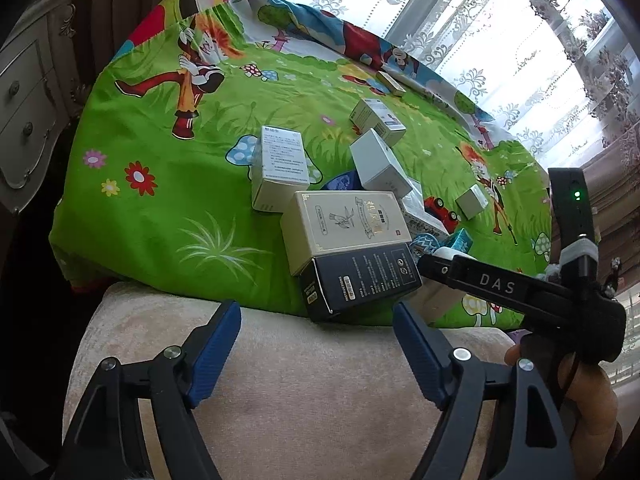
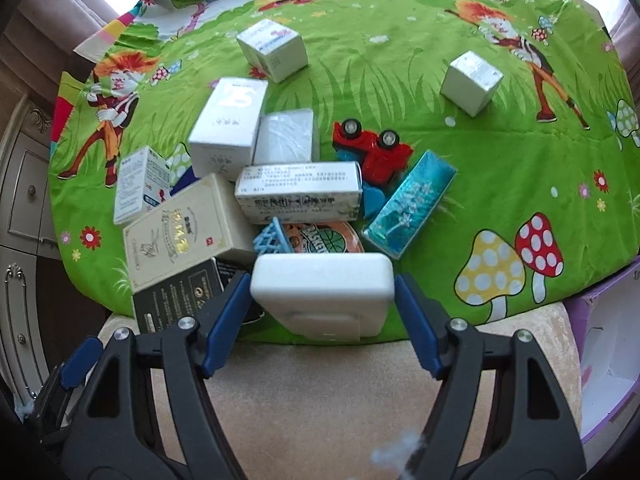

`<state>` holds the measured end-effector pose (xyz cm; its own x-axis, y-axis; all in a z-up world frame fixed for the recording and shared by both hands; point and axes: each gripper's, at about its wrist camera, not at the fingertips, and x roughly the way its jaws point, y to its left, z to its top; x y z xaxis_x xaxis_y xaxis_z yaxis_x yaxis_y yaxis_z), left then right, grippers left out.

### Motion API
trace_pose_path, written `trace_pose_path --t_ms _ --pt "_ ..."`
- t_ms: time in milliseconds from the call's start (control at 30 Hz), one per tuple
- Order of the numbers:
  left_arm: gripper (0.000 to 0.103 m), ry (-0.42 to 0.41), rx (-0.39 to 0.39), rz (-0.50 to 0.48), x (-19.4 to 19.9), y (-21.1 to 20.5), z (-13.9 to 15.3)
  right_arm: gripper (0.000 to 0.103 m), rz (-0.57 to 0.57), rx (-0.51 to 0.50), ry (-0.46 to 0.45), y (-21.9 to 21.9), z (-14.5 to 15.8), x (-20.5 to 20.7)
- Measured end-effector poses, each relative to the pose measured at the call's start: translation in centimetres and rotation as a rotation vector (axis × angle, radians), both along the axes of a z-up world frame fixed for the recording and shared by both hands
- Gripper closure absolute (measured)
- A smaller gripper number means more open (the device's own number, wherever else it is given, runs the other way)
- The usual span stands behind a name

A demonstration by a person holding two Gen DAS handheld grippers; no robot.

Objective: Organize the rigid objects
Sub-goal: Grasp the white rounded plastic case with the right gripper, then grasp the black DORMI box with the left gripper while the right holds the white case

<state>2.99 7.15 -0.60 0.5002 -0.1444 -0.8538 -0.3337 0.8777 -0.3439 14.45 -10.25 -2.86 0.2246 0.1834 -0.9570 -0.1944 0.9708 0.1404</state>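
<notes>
Right gripper (image 2: pixel 322 316) brackets white foam block (image 2: pixel 324 292) at the cloth's near edge; whether the pads actually clamp it, cannot tell. Left gripper (image 1: pixel 316 344) apart, empty. Risk: lifting nudges black box (image 2: pixel 180 300) leaning alongside, toppling the pile.

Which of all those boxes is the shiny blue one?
The teal box, lying flat right of the pile, beside the overturned red toy car. Its foil face is bright blue; the other boxes are white, cream or black.

Right tongs (image 2: pixel 322 304) around white foam block (image 2: pixel 323 285)
</notes>
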Motion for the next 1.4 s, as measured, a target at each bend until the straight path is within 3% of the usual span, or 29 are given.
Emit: trace_pose_path --t_ms 133,200,467,767,1400 --pt "0.023 0.005 0.007 -0.002 0.1 -0.1 -0.1 0.027 -0.026 0.011 0.025 -0.6 -1.0 0.3" --pt "0.023 0.010 0.014 -0.003 0.2 -0.2 0.0 0.034 -0.033 0.012 0.025 -0.8 -1.1 0.4" --pt "0.017 0.041 -0.004 0.006 1.0 -0.8 0.1 0.034 -0.066 0.071 -0.006 -2.9 0.3 -0.4" --pt "0.015 0.109 -0.056 0.037 4.0 -2.8 -0.6 0.035 -0.081 0.126 -0.093 -5.6 2.9 -1.8" --pt "0.010 0.243 0.020 0.102 7.9 -5.0 -2.9 0.035 -0.083 0.084 -0.267 -9.6 5.9 -4.2"
